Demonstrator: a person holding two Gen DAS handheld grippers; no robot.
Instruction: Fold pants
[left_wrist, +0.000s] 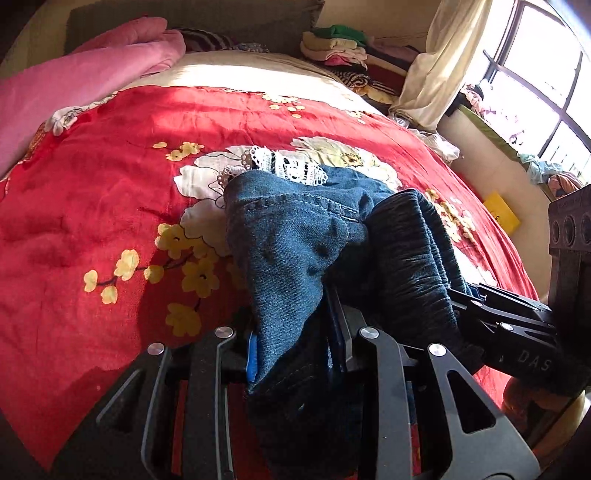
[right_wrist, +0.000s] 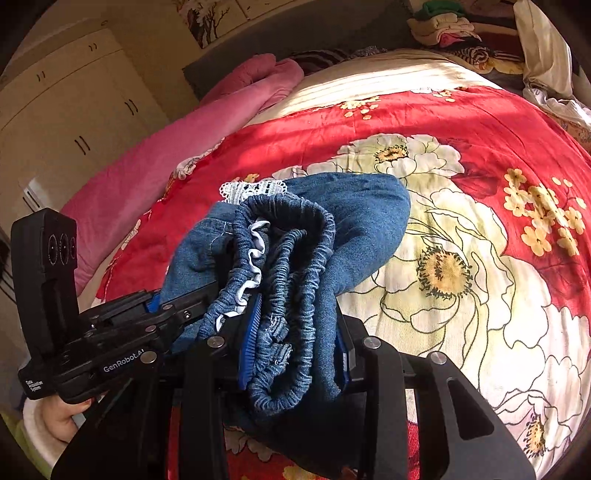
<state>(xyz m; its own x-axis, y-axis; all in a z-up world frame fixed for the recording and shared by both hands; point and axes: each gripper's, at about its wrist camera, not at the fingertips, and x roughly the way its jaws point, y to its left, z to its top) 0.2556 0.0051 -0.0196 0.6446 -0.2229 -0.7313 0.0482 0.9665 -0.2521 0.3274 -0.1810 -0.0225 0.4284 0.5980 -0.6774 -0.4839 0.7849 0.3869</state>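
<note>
The blue denim pants (left_wrist: 295, 236) with an elastic waistband (right_wrist: 291, 258) and white lace trim (left_wrist: 284, 166) lie bunched on the red floral bedspread (left_wrist: 92, 203). My left gripper (left_wrist: 299, 343) is shut on the denim near one side of the waist. My right gripper (right_wrist: 295, 347) is shut on the gathered waistband. The two grippers are close together; the right one shows at the right in the left wrist view (left_wrist: 517, 317), the left one at the left in the right wrist view (right_wrist: 122, 332). The legs are mostly hidden under the bunch.
A pink quilt (left_wrist: 74, 77) lies along the far left of the bed. Stacked folded clothes (left_wrist: 340, 48) sit beyond the bed head. A curtain (left_wrist: 432, 74) and window (left_wrist: 546, 85) are at right. Wardrobe doors (right_wrist: 66, 110) stand at left.
</note>
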